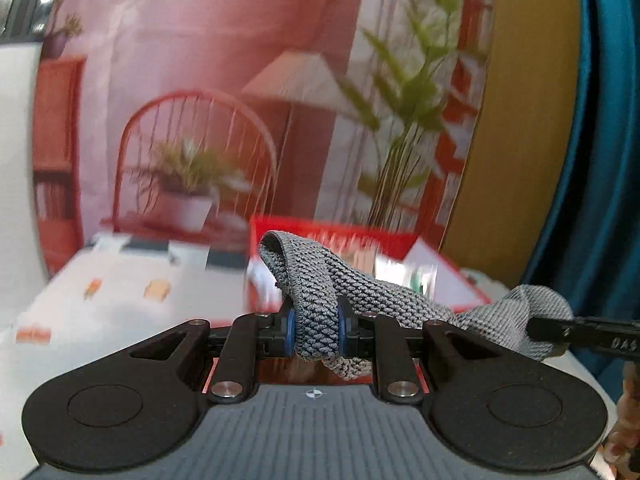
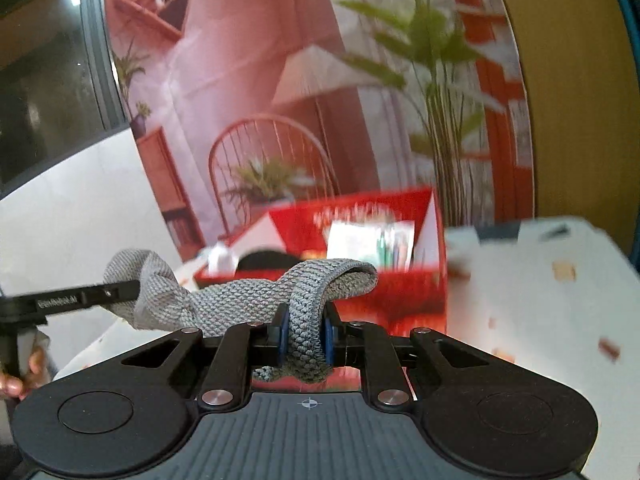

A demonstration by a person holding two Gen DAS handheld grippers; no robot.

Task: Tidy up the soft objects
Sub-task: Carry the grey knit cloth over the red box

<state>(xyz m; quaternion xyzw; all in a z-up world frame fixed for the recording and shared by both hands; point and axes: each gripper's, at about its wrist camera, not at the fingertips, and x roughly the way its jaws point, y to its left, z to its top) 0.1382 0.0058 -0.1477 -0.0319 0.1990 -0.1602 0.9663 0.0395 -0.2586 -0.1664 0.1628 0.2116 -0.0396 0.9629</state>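
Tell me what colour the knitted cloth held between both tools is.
Grey, a textured knit cloth; clearest in the left wrist view.

Grey knitted fabric strip (image 1: 320,300), soft, coarse weave. Held aloft, one end pinched in each gripper, folded over at both ends, sagging slightly between. Red box (image 2: 360,280) behind.

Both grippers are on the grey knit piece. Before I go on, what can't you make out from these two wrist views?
- Grey knit fabric: its lower end hangs behind the left gripper body; what garment it is, unclear.
- Red box: contents and printing motion-blurred in both views.
- Right gripper: pad contact hidden by fabric.
- White patterned tabletop: smeared; near part hidden.
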